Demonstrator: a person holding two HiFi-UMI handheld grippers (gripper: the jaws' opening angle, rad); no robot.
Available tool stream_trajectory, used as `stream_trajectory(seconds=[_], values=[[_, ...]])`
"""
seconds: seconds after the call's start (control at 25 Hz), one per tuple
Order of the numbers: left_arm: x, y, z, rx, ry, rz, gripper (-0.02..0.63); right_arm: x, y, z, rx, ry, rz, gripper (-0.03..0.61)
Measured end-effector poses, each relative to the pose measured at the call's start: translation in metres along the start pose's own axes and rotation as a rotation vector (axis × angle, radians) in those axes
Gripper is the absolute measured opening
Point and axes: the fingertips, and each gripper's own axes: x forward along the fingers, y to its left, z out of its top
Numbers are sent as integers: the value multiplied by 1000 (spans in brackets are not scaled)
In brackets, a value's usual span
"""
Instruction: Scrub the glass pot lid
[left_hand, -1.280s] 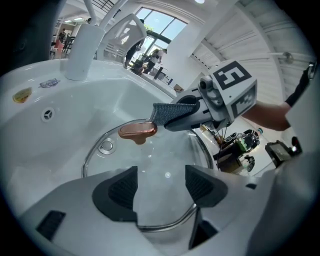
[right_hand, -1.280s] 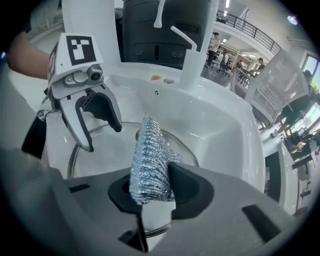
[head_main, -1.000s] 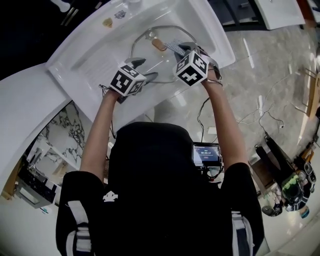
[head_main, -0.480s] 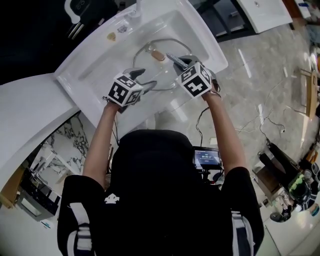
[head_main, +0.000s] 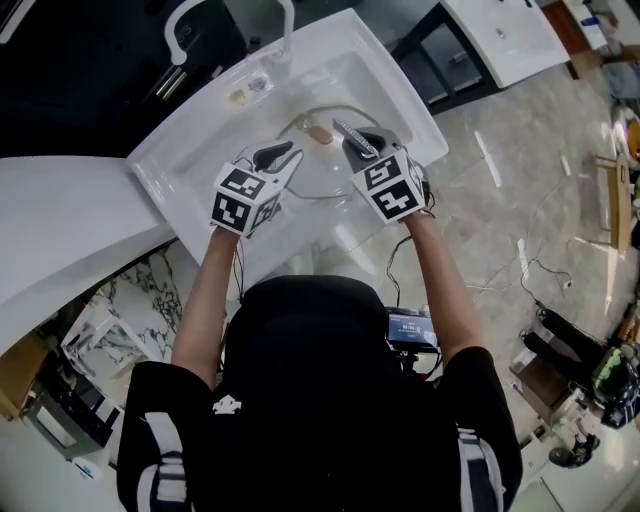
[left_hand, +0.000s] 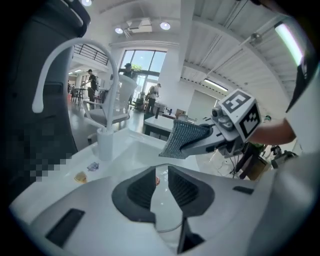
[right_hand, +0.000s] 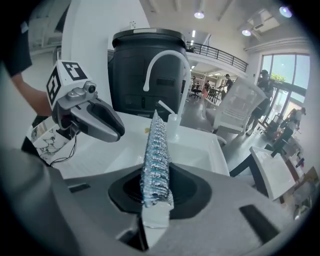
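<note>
The glass pot lid (head_main: 322, 168) lies in the white sink (head_main: 195, 125), near the middle of the basin, with its brown knob (head_main: 320, 133) on the side facing up and towards the faucet. The lid is round, so it has no long axis. I cannot tell how far it is tilted. There is bare basin around its rim on all sides, more on the left than on the right. The curved white faucet (head_main: 286, 30) rises from the far rim, well clear of the lid. Two small items (head_main: 248, 92) sit on the far-left rim, too small to identify. White counter (head_main: 60, 225) spreads to the left of the sink.

My left tool (head_main: 283, 155) holds the near-left edge of the lid. In the left gripper view its jaws are nearly together, with the clear glass (left_hand: 162, 205) pinched between the pads.

My right tool (head_main: 360, 142) sits just beside the left one, not touching it, over the right part of the lid. Its jaws are clamped on a silvery mesh scrubbing cloth (right_hand: 156, 150). The cloth sticks straight out from the jaws, and its long axis points away from me towards the knob.
</note>
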Motion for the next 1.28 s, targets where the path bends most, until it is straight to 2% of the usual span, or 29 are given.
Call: stream_trajectory(seconds=[0.12,0.32,0.52,0.64,0.84,1.04,1.28], values=[[-20,3,30,16,-82,47,48,-18,-1,22,44,-83,-35,71],[-55,4,69,49,-198,107,29,-48,3,61,61,-191,-78,71],[-87,-9,103,96,-279,91,23,-79,7,98,60,-287,-128,71],[-106,-10,123,118,-343,122,20,-97,7,118,64,-343,-158,71],[-137,-22,150,103,-431,120,19,-128,10,139,80,-414,-184,71],[-168,-32,189,183,-505,147,18,-162,6,168,91,-507,-223,71],[-199,-48,226,205,-608,130,18,-190,10,191,85,-569,-224,71]])
